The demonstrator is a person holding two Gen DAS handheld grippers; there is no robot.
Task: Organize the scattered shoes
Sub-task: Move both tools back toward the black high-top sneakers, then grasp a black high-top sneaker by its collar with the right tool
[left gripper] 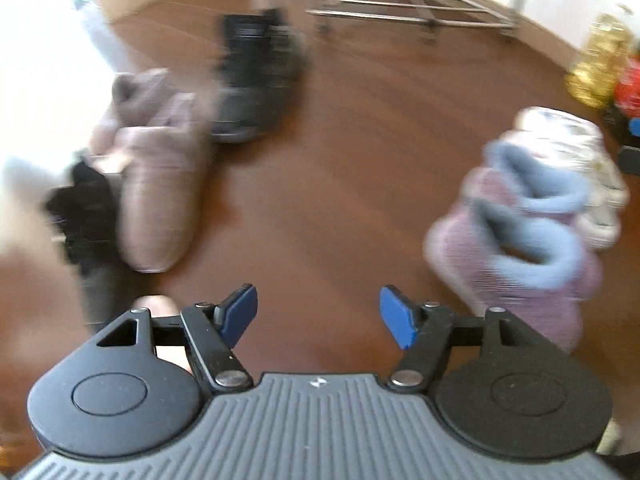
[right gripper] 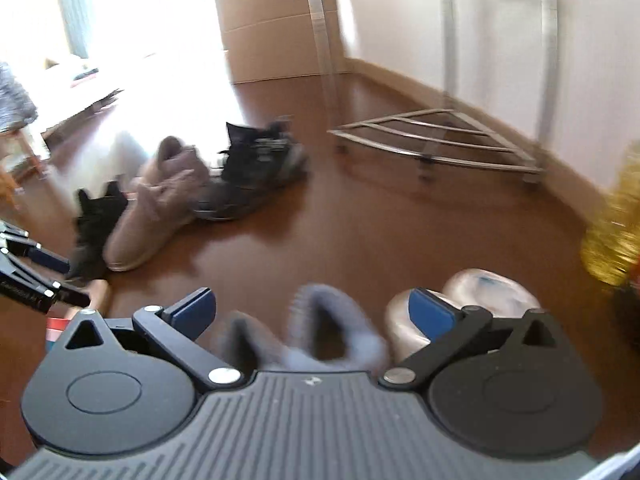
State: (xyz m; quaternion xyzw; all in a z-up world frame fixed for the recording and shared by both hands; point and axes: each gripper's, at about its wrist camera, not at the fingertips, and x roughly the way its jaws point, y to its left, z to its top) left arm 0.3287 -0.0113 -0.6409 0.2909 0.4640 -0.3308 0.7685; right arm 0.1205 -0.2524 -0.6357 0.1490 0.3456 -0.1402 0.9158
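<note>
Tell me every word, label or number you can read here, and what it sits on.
No text can be read.
Left gripper body: a small white emblem, no letters.
Right gripper body: the same emblem, blurred.
Shoes, such as the black sneaker: any branding is blurred.

I am standing in a home, likely an entryway corner: shoes (right gripper: 244, 172) are lying scattered on a brown wooden floor (right gripper: 360, 232), and a metal shoe rack (right gripper: 436, 140) is sitting against white walls (right gripper: 592, 60).
</note>
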